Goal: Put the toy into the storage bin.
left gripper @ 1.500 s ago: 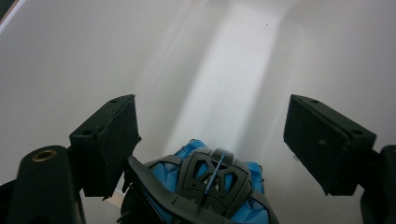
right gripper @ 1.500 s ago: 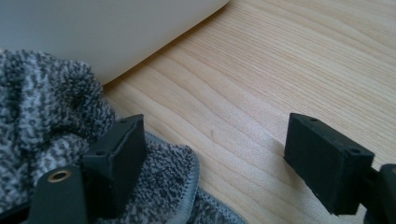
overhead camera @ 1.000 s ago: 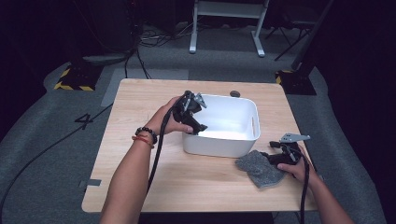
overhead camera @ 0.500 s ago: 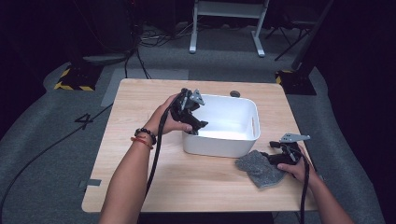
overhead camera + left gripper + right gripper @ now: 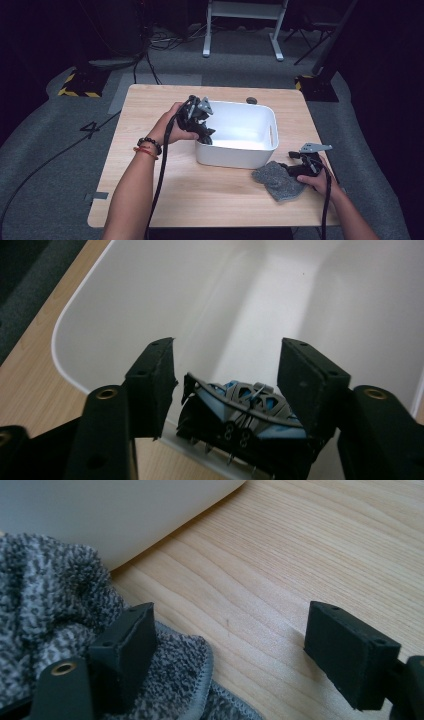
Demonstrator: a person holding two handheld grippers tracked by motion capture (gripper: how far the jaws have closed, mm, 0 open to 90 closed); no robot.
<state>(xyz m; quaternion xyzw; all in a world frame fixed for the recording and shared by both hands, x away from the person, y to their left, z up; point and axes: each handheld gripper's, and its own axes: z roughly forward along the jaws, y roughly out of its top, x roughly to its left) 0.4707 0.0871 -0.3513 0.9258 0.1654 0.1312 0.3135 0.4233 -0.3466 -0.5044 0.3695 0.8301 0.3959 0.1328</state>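
Note:
My left gripper (image 5: 201, 129) hangs over the left rim of a white plastic tub (image 5: 235, 156). In the left gripper view its jaws (image 5: 230, 354) stand wide on either side of a black and blue object with small studs (image 5: 240, 412), holding it just above the tub's rim (image 5: 65, 355). A grey knitted cloth (image 5: 276, 181) lies crumpled on the table in front of the tub's right corner. My right gripper (image 5: 296, 168) is at the cloth's right edge. It (image 5: 230, 617) is open, one jaw resting on the cloth (image 5: 50, 590) and the other over bare wood.
The wooden table (image 5: 150, 165) has free room left of the tub and along its front. A small dark round thing (image 5: 251, 100) lies behind the tub. The tub's outer wall (image 5: 100, 510) stands close to the right gripper. Cables trail from both grippers.
The left gripper has shifted only slightly at the tub's rim with the object still in it. The right gripper and the cloth have stayed put.

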